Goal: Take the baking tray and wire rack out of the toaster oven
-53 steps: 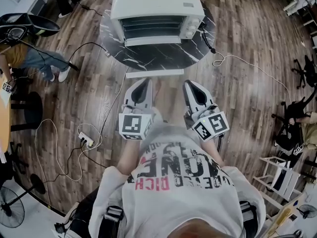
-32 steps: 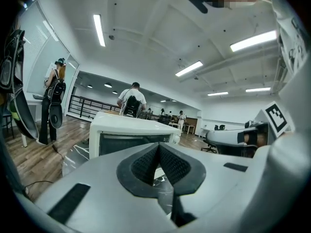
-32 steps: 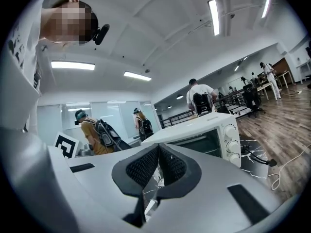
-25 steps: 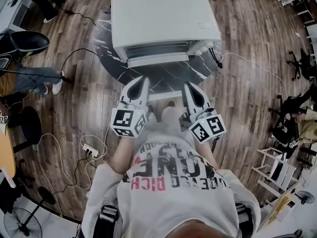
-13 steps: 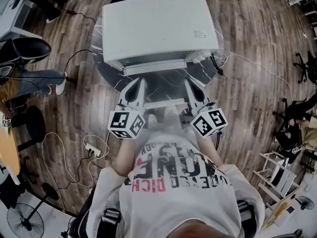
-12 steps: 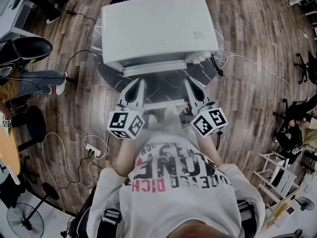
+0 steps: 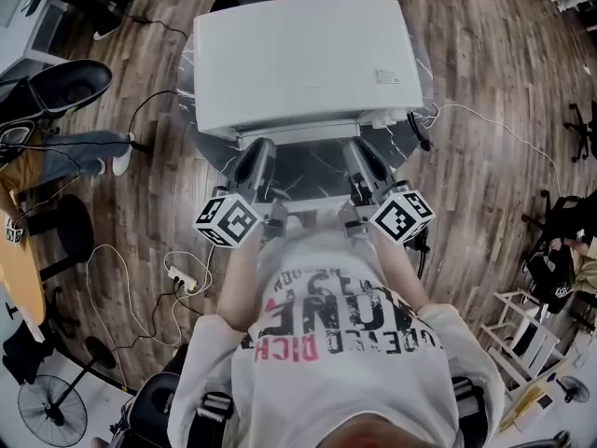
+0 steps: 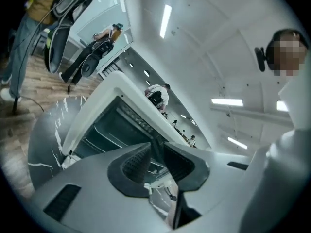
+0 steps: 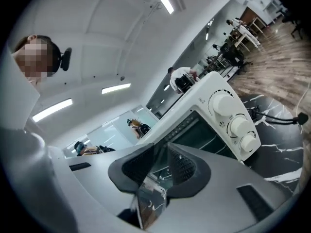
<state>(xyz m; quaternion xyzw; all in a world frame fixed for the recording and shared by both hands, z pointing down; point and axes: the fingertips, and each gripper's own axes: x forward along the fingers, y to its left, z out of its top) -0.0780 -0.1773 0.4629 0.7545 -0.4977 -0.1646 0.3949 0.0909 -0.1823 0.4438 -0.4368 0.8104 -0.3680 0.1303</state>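
The white toaster oven (image 7: 298,59) stands on a round black marble table (image 7: 213,147). Both grippers point at its front with the shiny baking tray (image 7: 312,209) spanning between them. My left gripper (image 7: 259,154) has the tray's left rim (image 8: 174,212) between its jaws, and my right gripper (image 7: 357,155) has the right rim (image 9: 150,200). Both pairs of jaws have just been opening, and a gap shows beside each pad, so both are open around the rim. The oven's dark open cavity (image 8: 104,130) shows faint shelf bars. Its knobs (image 9: 232,115) are on the right.
Cables and a power strip (image 7: 182,278) lie on the wood floor at the left. An office chair (image 7: 56,82) and another person's legs (image 7: 93,147) are further left. A fan (image 7: 42,413) stands at the lower left, and more chairs and a shelf (image 7: 527,320) at the right.
Both grippers have carried the tray forward and down to the oven's front and rolled outward. The oven now fills more of the head view.
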